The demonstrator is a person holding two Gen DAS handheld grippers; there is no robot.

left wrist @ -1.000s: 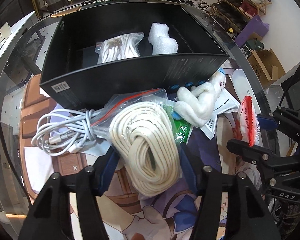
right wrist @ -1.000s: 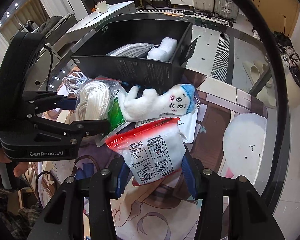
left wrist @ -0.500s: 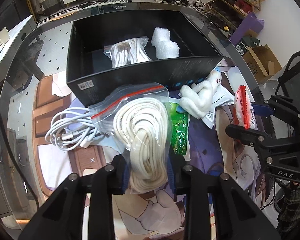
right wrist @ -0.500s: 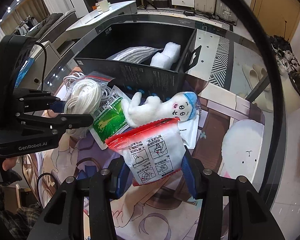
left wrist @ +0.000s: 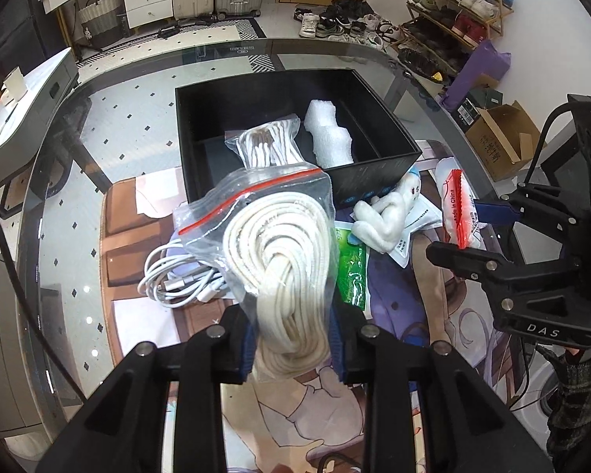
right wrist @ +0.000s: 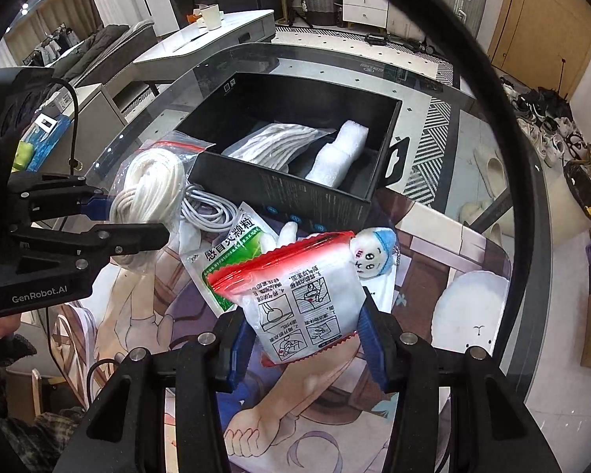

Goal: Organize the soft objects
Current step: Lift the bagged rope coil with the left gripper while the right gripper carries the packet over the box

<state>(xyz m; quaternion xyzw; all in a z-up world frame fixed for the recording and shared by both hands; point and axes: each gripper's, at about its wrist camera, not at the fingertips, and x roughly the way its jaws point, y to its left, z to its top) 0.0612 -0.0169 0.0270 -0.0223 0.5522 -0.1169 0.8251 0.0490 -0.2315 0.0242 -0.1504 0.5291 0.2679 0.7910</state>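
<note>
My left gripper (left wrist: 292, 349) is shut on a clear zip bag of coiled cream rope (left wrist: 283, 244) and holds it above the mat, in front of the black box (left wrist: 374, 181). The same bag shows in the right wrist view (right wrist: 149, 189). My right gripper (right wrist: 305, 343) is shut on a white packet with a red zigzag edge (right wrist: 295, 299), held above the mat; it also shows in the left wrist view (left wrist: 459, 209). The black box (right wrist: 279, 193) holds a second rope bag (right wrist: 279, 142) and a white foam piece (right wrist: 341, 149).
On the printed mat (left wrist: 394, 394) lie a white plush doll (left wrist: 386, 213), a green sachet (left wrist: 352, 268), and a coil of white cable (left wrist: 177, 276). The glass table edge (right wrist: 532, 205) curves to the right. A round white pad (right wrist: 472, 311) lies at the right.
Both grippers have risen and drawn back from the box. The left gripper closed on the rope bag and lifted it off the cable pile. The right kept hold of its packet.
</note>
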